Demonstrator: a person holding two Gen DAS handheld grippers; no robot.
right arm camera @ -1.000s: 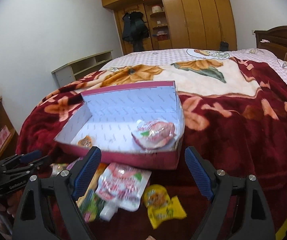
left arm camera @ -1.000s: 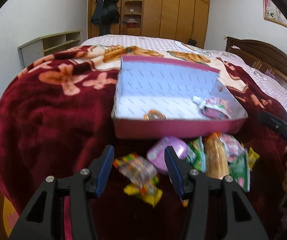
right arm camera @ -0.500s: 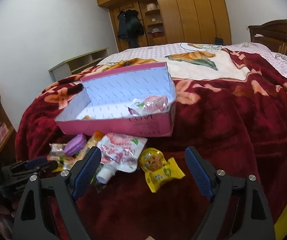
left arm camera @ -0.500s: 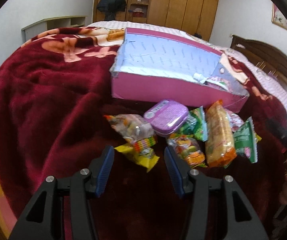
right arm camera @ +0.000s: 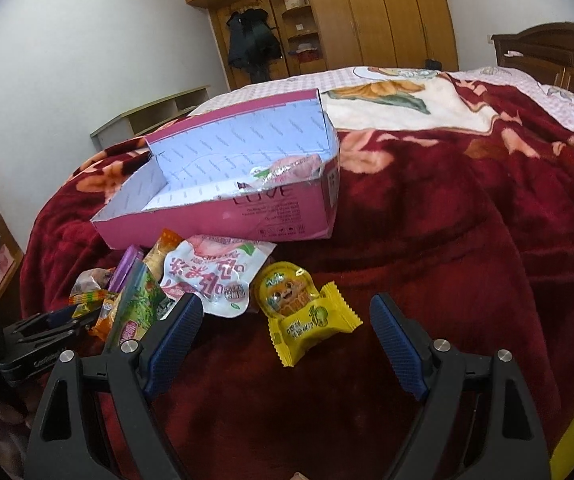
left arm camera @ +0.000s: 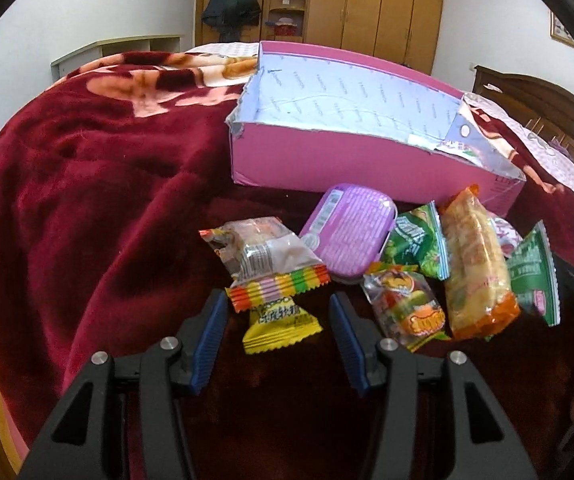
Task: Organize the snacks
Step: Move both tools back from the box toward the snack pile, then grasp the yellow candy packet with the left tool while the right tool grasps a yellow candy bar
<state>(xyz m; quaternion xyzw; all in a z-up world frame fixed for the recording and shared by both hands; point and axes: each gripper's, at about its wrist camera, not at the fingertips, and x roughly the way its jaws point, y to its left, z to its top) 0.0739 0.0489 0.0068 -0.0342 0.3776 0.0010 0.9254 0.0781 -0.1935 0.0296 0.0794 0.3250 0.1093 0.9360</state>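
Note:
A pink box (left arm camera: 351, 168) with a pale lining lies open on the red blanket; it shows in the right wrist view (right arm camera: 247, 216) with a pink pouch (right arm camera: 287, 168) inside. Snacks lie in front of it: a yellow candy (left arm camera: 279, 322), a clear striped packet (left arm camera: 263, 258), a purple tin (left arm camera: 351, 232), green packets (left arm camera: 419, 244) and an orange packet (left arm camera: 473, 272). My left gripper (left arm camera: 277, 342) is open, low, around the yellow candy. My right gripper (right arm camera: 287, 344) is open wide just in front of a yellow jelly packet (right arm camera: 307, 316) and a white-pink pouch (right arm camera: 215, 276).
The bed's red floral blanket (left arm camera: 87, 184) falls away at the left edge. A wooden wardrobe (right arm camera: 367, 16) and low shelf (right arm camera: 155, 112) stand behind the bed. The headboard (right arm camera: 551, 52) is at the right. The left gripper shows in the right wrist view (right arm camera: 47, 332).
Both grippers have dropped and come closer to the snack pile. The box now looks higher and I see less of its inside. Both jaws stay open.

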